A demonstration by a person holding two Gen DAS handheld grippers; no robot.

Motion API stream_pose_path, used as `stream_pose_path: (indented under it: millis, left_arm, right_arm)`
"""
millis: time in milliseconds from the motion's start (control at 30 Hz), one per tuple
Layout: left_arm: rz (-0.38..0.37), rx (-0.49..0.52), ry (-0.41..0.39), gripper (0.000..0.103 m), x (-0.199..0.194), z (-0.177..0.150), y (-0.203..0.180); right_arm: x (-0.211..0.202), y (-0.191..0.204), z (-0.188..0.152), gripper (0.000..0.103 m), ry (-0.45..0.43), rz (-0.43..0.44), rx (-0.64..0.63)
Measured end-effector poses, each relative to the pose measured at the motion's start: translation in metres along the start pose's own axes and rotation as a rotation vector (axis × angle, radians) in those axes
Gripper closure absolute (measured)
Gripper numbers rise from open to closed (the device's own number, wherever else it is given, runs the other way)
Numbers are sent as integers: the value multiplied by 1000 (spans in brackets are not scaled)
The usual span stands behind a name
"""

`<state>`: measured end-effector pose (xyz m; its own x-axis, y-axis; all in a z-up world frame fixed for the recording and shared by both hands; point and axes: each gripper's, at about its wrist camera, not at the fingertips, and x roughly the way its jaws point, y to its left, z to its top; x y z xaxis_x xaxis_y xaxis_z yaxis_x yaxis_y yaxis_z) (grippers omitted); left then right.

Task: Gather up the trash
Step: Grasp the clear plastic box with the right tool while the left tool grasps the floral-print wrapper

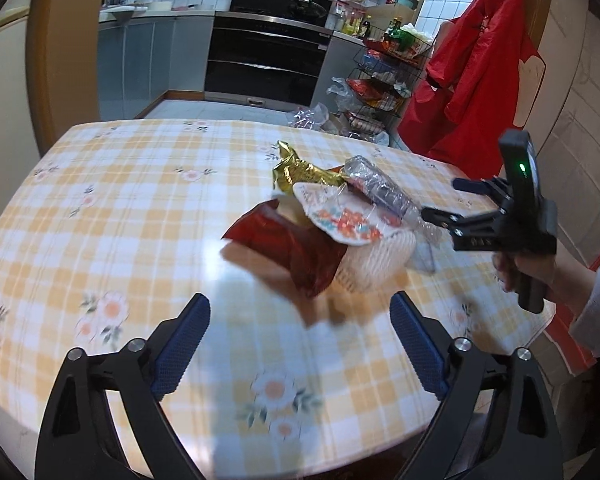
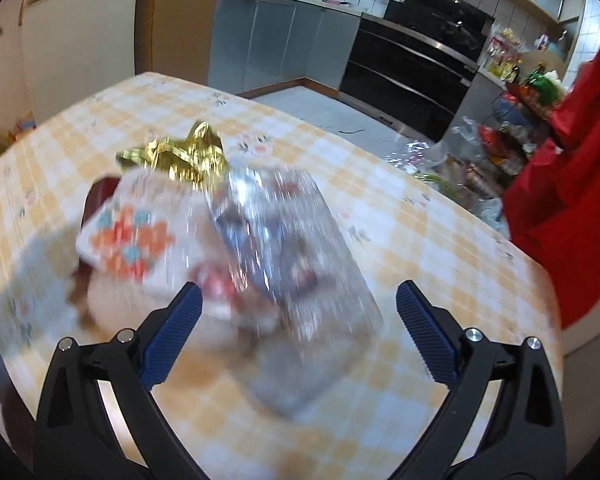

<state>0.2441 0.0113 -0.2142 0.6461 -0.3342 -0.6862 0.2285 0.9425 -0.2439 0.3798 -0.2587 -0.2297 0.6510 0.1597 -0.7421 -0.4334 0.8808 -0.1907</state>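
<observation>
A heap of trash lies on the checked tablecloth [image 1: 100, 208]: a red bag [image 1: 284, 248], a gold foil wrapper [image 1: 300, 168], a white ribbed cup [image 1: 376, 260] with a flowered lid [image 1: 340, 220], and a crumpled clear plastic wrapper [image 1: 380, 188]. My left gripper [image 1: 300, 340] is open just short of the red bag, with nothing between its fingers. My right gripper [image 1: 442, 198], held by a hand [image 1: 516, 268], is open at the heap's right side beside the clear plastic. In the blurred right wrist view, my right gripper [image 2: 298, 320] is open over the clear wrapper [image 2: 292, 232], with the gold foil [image 2: 180, 156] behind.
Behind the table stand a black oven [image 1: 268, 60], grey cabinets [image 1: 152, 60] and a wire rack [image 1: 384, 76] full of packets. Plastic bags [image 1: 312, 116] lie on the floor. A red apron [image 1: 480, 80] hangs at the right, close to the table's far corner.
</observation>
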Motion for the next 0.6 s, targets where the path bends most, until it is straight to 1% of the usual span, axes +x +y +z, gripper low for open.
stream_pose_path:
  millis: [167, 333, 433, 533, 567, 600]
  left_arm:
    - [-26, -21, 6, 21, 19, 9, 4]
    - [-35, -45, 15, 24, 31, 9, 10]
    - [-37, -58, 19, 27, 35, 8, 15]
    - [-34, -75, 19, 30, 37, 8, 21]
    - [-34, -83, 18, 31, 37, 9, 23]
    - [-36, -92, 18, 32, 37, 9, 25]
  right_arm:
    - [37, 8, 25, 8, 47, 14, -19]
    - [58, 13, 47, 7, 50, 66, 74]
    - [68, 24, 58, 7, 70, 48, 65]
    - [81, 34, 62, 9, 114, 22, 55]
    - [83, 35, 63, 12, 118, 19, 57]
    - [83, 34, 65, 27, 122, 32, 75]
